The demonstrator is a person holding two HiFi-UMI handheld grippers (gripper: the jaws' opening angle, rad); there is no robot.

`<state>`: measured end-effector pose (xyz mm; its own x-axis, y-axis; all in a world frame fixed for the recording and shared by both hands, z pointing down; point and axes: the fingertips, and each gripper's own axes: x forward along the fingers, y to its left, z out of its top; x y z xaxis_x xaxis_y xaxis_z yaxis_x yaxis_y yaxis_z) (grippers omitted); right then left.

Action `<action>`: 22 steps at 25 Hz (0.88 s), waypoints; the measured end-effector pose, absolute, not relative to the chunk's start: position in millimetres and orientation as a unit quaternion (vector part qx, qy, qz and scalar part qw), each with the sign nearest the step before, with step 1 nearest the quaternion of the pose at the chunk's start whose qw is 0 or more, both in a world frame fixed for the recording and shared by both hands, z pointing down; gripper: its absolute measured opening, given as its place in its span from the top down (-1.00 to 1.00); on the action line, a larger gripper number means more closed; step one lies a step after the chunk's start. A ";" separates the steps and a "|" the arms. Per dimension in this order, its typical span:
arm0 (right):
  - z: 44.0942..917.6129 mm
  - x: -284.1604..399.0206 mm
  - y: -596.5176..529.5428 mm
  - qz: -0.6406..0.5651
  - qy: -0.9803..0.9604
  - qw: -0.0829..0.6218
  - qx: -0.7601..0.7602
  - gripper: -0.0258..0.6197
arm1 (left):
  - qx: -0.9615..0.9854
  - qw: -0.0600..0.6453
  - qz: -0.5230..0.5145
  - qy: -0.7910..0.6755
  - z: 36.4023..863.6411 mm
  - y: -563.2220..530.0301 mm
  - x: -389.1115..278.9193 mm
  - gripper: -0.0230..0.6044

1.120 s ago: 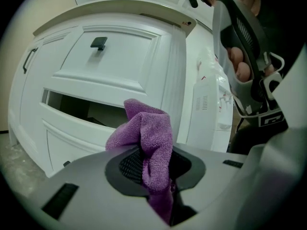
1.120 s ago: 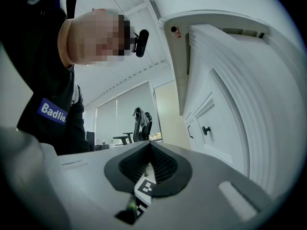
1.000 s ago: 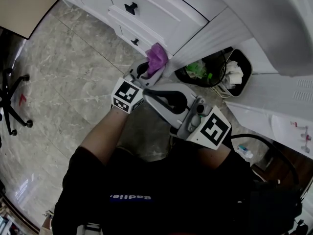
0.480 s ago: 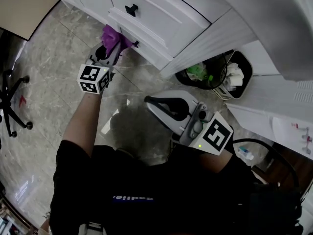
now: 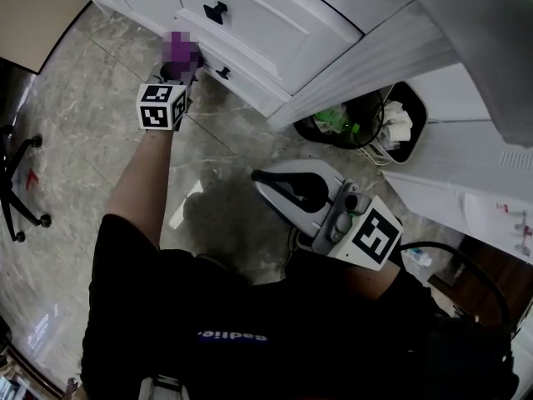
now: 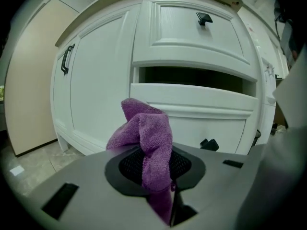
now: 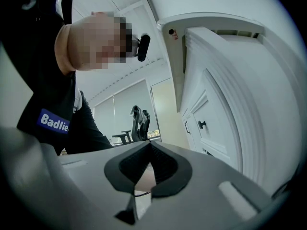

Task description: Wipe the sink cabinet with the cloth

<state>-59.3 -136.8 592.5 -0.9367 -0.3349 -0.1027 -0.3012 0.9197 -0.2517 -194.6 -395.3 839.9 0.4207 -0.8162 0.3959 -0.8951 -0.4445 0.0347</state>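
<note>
The sink cabinet (image 6: pixel 100 90) fills the space straight ahead of the left hand-held gripper (image 5: pixel 179 72). It is white and painted smooth, with raised frames around flat panels, and those mouldings are likely where grime gathers. Below both tools runs the floor (image 5: pixel 75 157), glossy veined stone tile that shows reflections. Just beyond the left tool's tips a drawer (image 6: pixel 192 104) stands a little way out, with a dark gap above its front, so its top edge and face are both within reach of a wipe. A black waste bin (image 5: pixel 366 119), holding green and white rubbish, sits ahead of the right hand-held gripper (image 7: pixel 149 145) against the cabinet's side. That tool is held low and back near the body; its ribbed black pads meet at the tips with nothing between them, so it looks to be kept out of the way. The left tool's jaws are clamped on the cloth (image 6: pixel 148 138), a purple, nubbly microfibre bunched into a soft peak that stands up past the tips. That puts fabric, not hard plastic, nearest the paint. I cannot tell whether it touches the drawer front. A small black angular knob (image 6: pixel 209 144) lies just right of the cloth.
</note>
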 end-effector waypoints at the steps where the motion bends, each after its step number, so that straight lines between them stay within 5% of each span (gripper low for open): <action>1: 592.9 -59.3 -136.6 -0.118 0.977 0.071 -0.162 0.93 | 0.835 0.126 0.160 -0.511 841.8 -393.2 -191.1 0.66; 22: 592.8 -69.4 -140.3 -0.125 0.977 0.080 -0.151 0.93 | 0.895 0.164 0.079 -0.407 827.5 -291.1 -56.2 0.66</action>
<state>-69.4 -140.3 592.8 -0.9416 -0.3148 -0.1195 -0.2747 0.9234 -0.2680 -56.2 -291.1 827.5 0.6564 -0.7022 0.2757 -0.7543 -0.6152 0.2291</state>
